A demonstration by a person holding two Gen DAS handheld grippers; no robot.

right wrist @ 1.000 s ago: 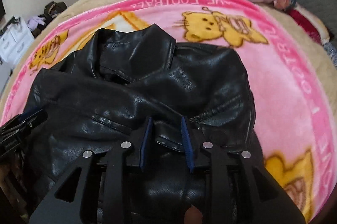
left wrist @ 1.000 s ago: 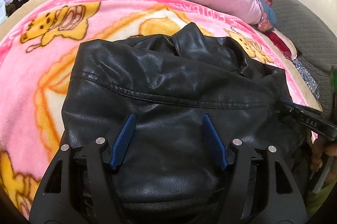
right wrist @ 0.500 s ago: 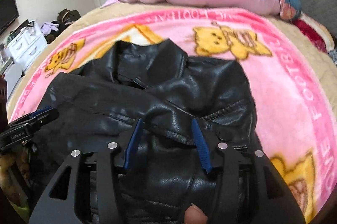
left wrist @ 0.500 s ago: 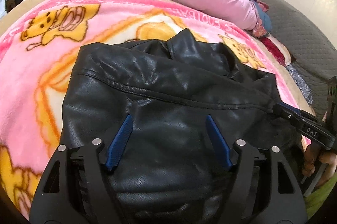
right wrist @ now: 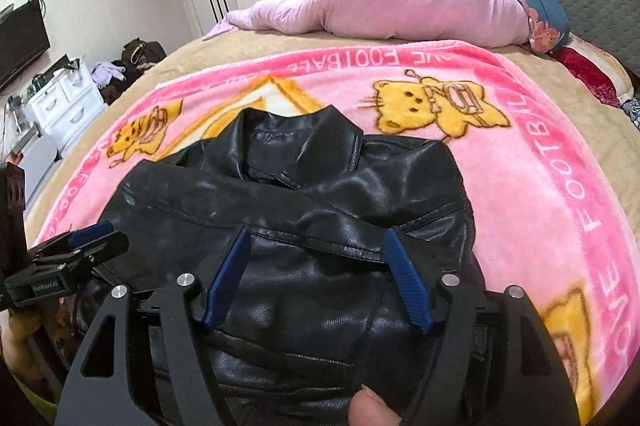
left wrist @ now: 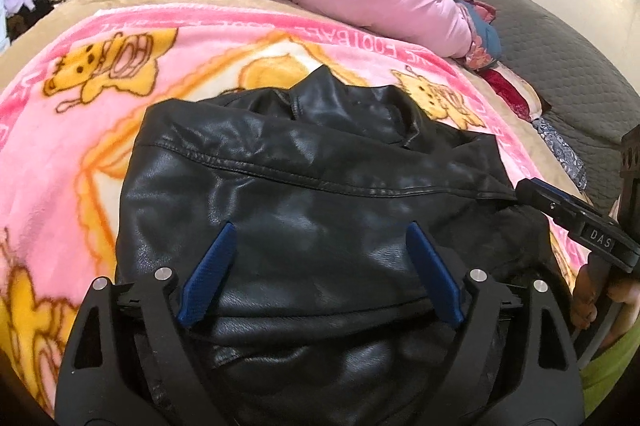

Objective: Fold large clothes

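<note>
A black leather jacket [right wrist: 304,226] is laid folded on a pink cartoon blanket [right wrist: 540,185], collar toward the far side, near a pink quilt [right wrist: 400,1]. The left gripper [left wrist: 320,254] is held above the jacket's near part; its jaws have just been opening and are spread wide, with nothing gripped. The right gripper [right wrist: 316,262] is likewise poised over the jacket, jaws just opened wide, pads clear of the leather.
</note>
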